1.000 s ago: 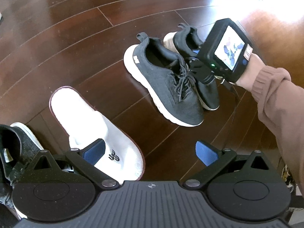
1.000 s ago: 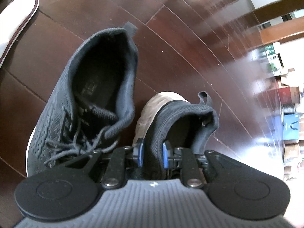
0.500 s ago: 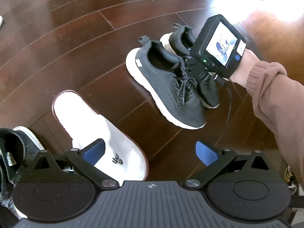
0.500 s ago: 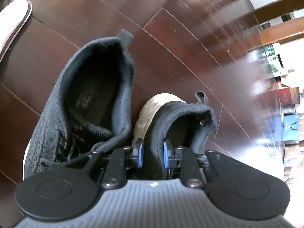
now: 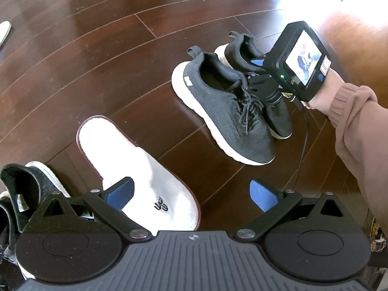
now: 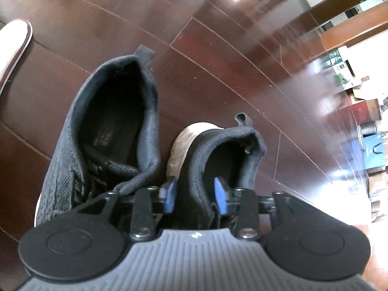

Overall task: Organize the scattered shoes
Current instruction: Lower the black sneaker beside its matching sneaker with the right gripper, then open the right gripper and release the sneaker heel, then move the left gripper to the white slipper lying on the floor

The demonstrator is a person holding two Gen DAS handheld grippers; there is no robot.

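From the left wrist camera, the left gripper (image 5: 191, 191) hangs over the dark wooden plank floor (image 5: 97, 60) with its blue-padded fingers (image 5: 121, 191) spread wide and nothing between them. A white terry slipper with maroon edging (image 5: 135, 169) lies just beyond it, its toe end under the left finger at about 10 o'clock from the gripper's middle. At 1 o'clock, well apart, two dark grey knit sneakers with white soles sit side by side, the nearer sneaker (image 5: 223, 106) flat on the floor with loose laces. The farther sneaker (image 5: 276, 111) touches its side, partly hidden by the right gripper (image 5: 260, 71), which reaches into its collar from 3 o'clock. A hand (image 5: 322, 92) in a dusty pink sleeve (image 5: 359, 131) holds that gripper, whose camera screen is lit. At 8 o'clock, at the frame edge, lies another black knit shoe with a white sole (image 5: 29, 189).

From the right wrist camera, the right gripper (image 6: 195, 195) has its blue pads parted, one on each side of the collar wall of the farther sneaker (image 6: 228, 150), straddling it loosely; whether either pad touches the fabric I cannot tell. The nearer sneaker (image 6: 109, 133) lies at 10 o'clock, its opening facing up. The slipper's heel (image 6: 13, 46) shows at the far left.
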